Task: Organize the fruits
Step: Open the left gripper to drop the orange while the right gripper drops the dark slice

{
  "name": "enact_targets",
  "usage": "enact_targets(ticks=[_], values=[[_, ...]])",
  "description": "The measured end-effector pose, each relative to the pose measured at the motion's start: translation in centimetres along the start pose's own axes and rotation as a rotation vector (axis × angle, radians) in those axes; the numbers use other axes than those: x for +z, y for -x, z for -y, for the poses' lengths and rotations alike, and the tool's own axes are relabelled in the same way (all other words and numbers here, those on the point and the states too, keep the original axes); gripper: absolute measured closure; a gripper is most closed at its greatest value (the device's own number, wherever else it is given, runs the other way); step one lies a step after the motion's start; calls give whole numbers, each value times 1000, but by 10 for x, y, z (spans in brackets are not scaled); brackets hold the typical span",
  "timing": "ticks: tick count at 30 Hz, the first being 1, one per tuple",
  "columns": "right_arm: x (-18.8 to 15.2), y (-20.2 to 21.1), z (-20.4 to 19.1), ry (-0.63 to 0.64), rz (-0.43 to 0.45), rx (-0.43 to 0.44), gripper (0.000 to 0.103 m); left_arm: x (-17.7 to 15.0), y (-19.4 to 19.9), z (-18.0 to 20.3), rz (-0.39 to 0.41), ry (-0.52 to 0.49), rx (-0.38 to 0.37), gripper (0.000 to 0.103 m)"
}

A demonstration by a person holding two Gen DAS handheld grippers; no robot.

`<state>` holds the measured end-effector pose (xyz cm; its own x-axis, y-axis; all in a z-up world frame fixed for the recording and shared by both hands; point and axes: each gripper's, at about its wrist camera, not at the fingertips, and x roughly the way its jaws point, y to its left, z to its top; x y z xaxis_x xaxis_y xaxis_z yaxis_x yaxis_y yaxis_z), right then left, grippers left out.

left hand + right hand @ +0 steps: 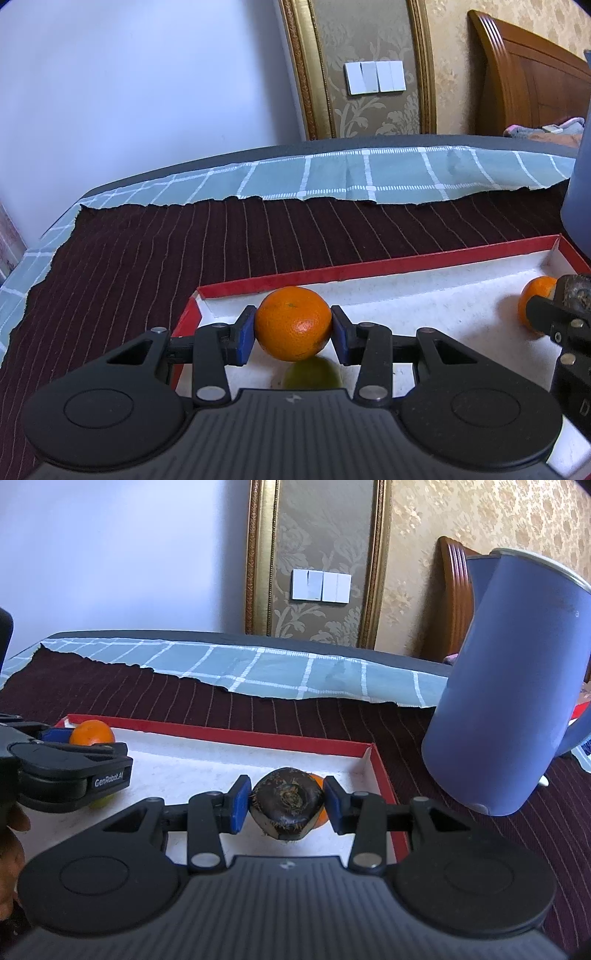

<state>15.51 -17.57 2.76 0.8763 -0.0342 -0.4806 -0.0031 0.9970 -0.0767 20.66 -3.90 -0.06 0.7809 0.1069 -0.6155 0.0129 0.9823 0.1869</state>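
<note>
- Left tool [293, 334] grips an orange [293, 324] between its blue pads [243, 338], held over the left part of the red-rimmed box [369, 267]; the pads press on both sides of the fruit.
- Under that orange, on the white floor of the box, lies a yellow-green fruit [314, 373], partly hidden by the tool's body.
- Box sits on a dark maroon striped cloth [147, 258], which lies over a pale blue checked cloth [369, 173] on the table.
- Further right in the box rests a second orange [532, 302], just behind the right tool as the left wrist view shows it.
- Right tool [286, 806] is closed on a dark brown, rough-skinned round fruit [288, 805] with short fibres at its edges, held near the right wall of the box [380, 775].
- That second orange [322, 814] peeks out behind the brown fruit in the right wrist view.
- Right of the box, on the maroon cloth, stands a blue kettle [517, 686], close to the box but apart from it.
- Behind the table are a white wall, a gilt-framed panel with light switches [321, 587], and a wooden headboard [528, 81].
</note>
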Motion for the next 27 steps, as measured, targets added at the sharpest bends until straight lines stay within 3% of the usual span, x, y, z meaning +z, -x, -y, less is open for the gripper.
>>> enact_targets(ticks=[8, 10, 15, 27], values=[[5, -11, 5, -26, -32, -5, 63, -1, -4, 0, -18, -4, -5, 61], [5, -13, 5, -26, -44, 4, 56, 0, -4, 0, -11, -5, 0, 58], [5, -10, 6, -23, -27, -10, 54, -1, -2, -1, -10, -2, -2, 45], [-2, 5, 7, -31, -2, 5, 50, -8, 11, -4, 0, 9, -3, 45]])
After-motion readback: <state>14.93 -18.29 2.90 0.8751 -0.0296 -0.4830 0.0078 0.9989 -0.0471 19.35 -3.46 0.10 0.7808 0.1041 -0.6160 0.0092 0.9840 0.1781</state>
